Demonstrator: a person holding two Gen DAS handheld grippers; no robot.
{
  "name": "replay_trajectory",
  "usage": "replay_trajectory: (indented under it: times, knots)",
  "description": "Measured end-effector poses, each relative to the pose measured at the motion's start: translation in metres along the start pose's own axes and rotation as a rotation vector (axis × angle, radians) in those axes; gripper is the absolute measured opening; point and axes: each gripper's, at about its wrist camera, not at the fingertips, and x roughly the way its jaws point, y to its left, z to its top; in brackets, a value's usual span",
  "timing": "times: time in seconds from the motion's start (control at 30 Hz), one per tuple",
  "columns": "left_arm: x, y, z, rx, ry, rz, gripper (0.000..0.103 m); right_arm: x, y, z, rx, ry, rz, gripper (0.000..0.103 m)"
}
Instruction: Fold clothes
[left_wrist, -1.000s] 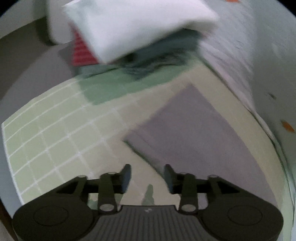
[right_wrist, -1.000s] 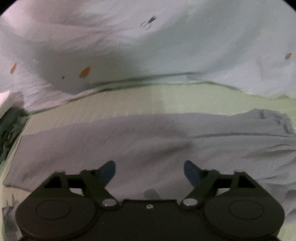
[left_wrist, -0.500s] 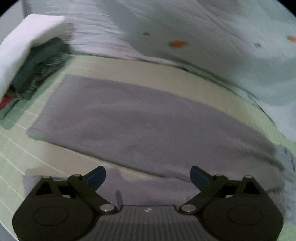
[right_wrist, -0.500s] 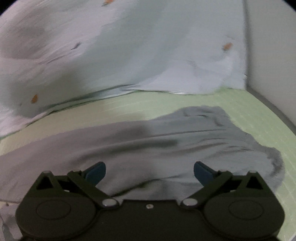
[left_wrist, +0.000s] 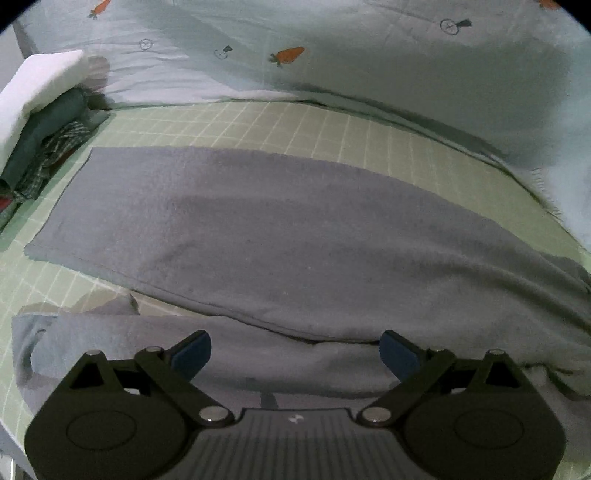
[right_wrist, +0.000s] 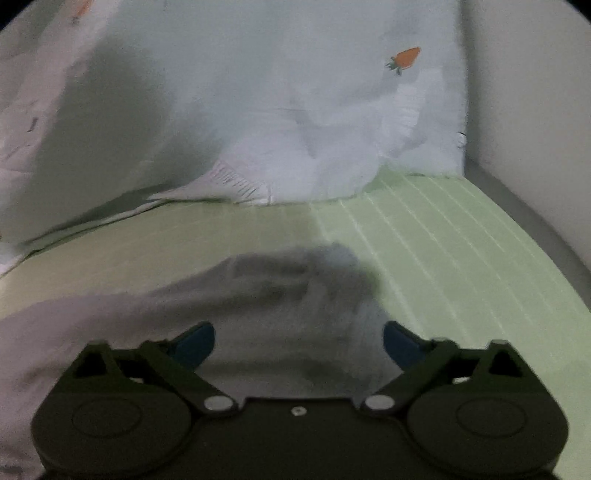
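Observation:
A grey garment (left_wrist: 280, 236), which looks like trousers, lies spread lengthwise across the green checked sheet (left_wrist: 280, 122). One long leg runs left to right, and a second strip lies nearer the camera. My left gripper (left_wrist: 295, 350) hovers open over the near strip, its blue pads wide apart with nothing between them. In the right wrist view the garment's rumpled end (right_wrist: 288, 280) lies just ahead. My right gripper (right_wrist: 299, 341) is open above it and holds nothing.
A stack of folded clothes (left_wrist: 40, 122) with a white piece on top sits at the far left. A pale quilt with carrot prints (left_wrist: 332, 55) is bunched along the back. A wall (right_wrist: 535, 92) and the bed's edge lie to the right.
The left gripper opened wide and swung from the folded stack to face the grey garment. The right gripper swung right along the garment to its rumpled end and opened a little wider.

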Motion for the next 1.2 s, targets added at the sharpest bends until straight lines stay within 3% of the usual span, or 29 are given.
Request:
replay_trajectory:
  times: [0.13,0.17,0.2,0.23,0.37,0.47,0.53,0.63,0.7,0.77,1.0,1.2]
  knots:
    - [0.010,-0.020,0.005,-0.041,0.017,0.040,0.097,0.053,-0.017,0.028,-0.042,0.061,0.047,0.079]
    - [0.010,-0.023,0.005,-0.036,0.020,0.045,0.097,0.063,-0.018,0.033,-0.067,0.072,0.055,0.069]
    - [0.011,-0.027,0.005,-0.032,0.024,0.049,0.097,0.069,-0.017,0.037,-0.101,0.074,0.062,0.051]
    - [0.011,-0.030,0.005,-0.027,0.028,0.053,0.097,0.075,-0.016,0.041,-0.136,0.077,0.069,0.042]
    - [0.013,-0.044,0.004,-0.010,0.042,0.070,0.097,0.101,-0.010,0.056,-0.275,0.086,0.098,0.019]
    - [0.014,-0.054,0.004,0.003,0.053,0.083,0.097,0.116,-0.015,0.080,-0.238,0.038,0.072,0.019]
    - [0.014,-0.061,0.004,0.012,0.060,0.092,0.097,0.124,-0.021,0.093,-0.178,-0.006,0.049,0.024]
    - [0.013,-0.065,0.004,0.019,0.062,0.105,0.097,0.122,-0.023,0.100,-0.136,-0.039,-0.031,0.046]
    - [0.008,-0.059,0.004,0.016,0.052,0.113,0.097,0.103,-0.022,0.090,-0.111,-0.067,-0.047,0.078]
    - [0.004,-0.049,0.003,-0.006,0.043,0.117,0.097,0.082,-0.023,0.071,-0.079,-0.071,-0.040,0.096]
    - [-0.009,0.008,-0.011,-0.093,0.028,0.133,0.097,-0.006,-0.018,-0.027,0.088,0.000,-0.022,0.102]
    - [-0.012,0.092,-0.036,-0.214,0.053,0.153,0.097,-0.061,0.008,-0.111,0.228,0.099,-0.045,0.102]
